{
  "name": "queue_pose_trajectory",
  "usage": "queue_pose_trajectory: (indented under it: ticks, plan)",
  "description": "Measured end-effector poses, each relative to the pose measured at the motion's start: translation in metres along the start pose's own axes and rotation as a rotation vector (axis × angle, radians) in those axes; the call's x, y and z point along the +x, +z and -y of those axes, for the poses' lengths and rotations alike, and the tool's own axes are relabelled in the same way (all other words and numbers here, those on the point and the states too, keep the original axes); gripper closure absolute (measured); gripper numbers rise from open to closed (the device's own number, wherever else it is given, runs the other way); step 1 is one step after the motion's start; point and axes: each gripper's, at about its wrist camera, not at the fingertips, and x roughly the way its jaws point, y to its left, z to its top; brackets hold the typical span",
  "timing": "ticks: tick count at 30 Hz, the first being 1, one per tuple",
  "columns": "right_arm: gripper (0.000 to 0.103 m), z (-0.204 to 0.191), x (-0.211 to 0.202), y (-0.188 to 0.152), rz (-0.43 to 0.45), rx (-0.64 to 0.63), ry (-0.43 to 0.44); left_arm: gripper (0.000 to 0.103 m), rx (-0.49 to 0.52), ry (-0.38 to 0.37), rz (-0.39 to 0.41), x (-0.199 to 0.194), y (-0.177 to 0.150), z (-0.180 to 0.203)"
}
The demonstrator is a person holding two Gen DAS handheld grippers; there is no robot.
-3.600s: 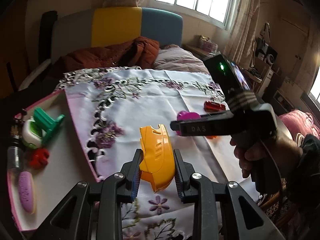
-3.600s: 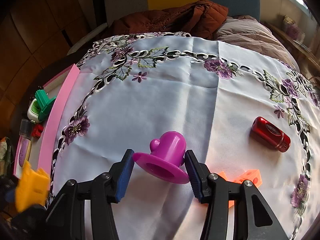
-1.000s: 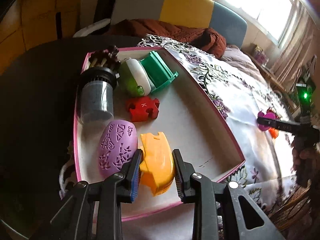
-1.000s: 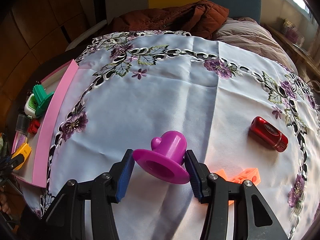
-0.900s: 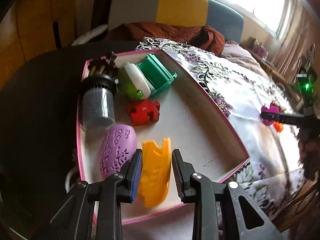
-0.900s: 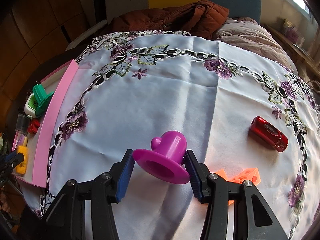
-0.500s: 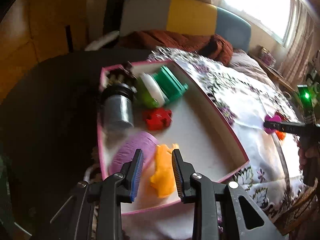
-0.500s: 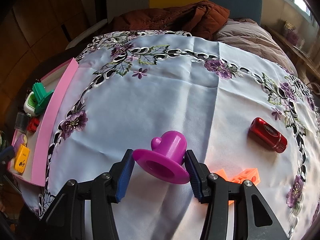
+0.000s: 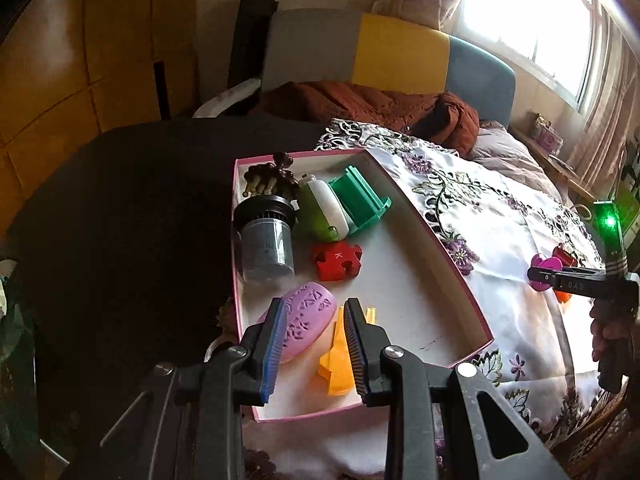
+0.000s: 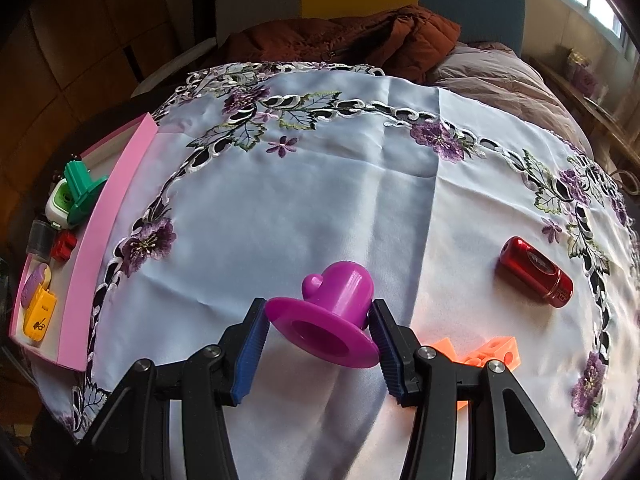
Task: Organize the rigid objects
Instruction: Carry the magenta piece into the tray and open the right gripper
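Note:
A pink-rimmed box sits at the table's left edge. In it lie a yellow piece, a purple oval, a red puzzle piece, a grey jar, a green-white item and a green part. My left gripper is open and empty, held above the box's near end, over the yellow piece. My right gripper is shut on a magenta bell-shaped piece above the cloth. The box shows at the far left of the right wrist view.
A red cylinder and an orange block lie on the embroidered cloth to the right. The right gripper shows far right in the left wrist view. A sofa with a brown jacket stands behind the table.
My left gripper carried the yellow piece to the box, opened, let it drop beside the purple oval and drew back upward. My right gripper has held the magenta piece still.

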Motion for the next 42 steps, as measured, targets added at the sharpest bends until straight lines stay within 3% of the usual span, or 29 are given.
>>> queue_pose_trajectory:
  ticks: [7, 14, 31, 38, 42]
  plan:
    - [0.051, -0.003, -0.003, 0.002, -0.006, 0.034, 0.005, 0.074, -0.025, -0.005, 0.007, -0.004, -0.001, -0.01]
    - [0.051, -0.033, -0.008, 0.007, 0.013, 0.011, 0.05, 0.074, -0.049, 0.001, 0.015, -0.007, -0.003, -0.019]
    - [0.051, -0.133, -0.04, 0.031, 0.101, -0.114, 0.223, 0.074, -0.101, 0.039, 0.017, -0.009, -0.009, -0.042]
    - [0.051, -0.186, -0.033, 0.034, 0.083, -0.204, 0.312, 0.074, -0.12, 0.068, 0.025, -0.012, -0.01, -0.053]
    - [0.051, -0.214, -0.019, 0.037, 0.06, -0.256, 0.317, 0.074, -0.127, 0.081, 0.022, -0.014, -0.012, -0.058]
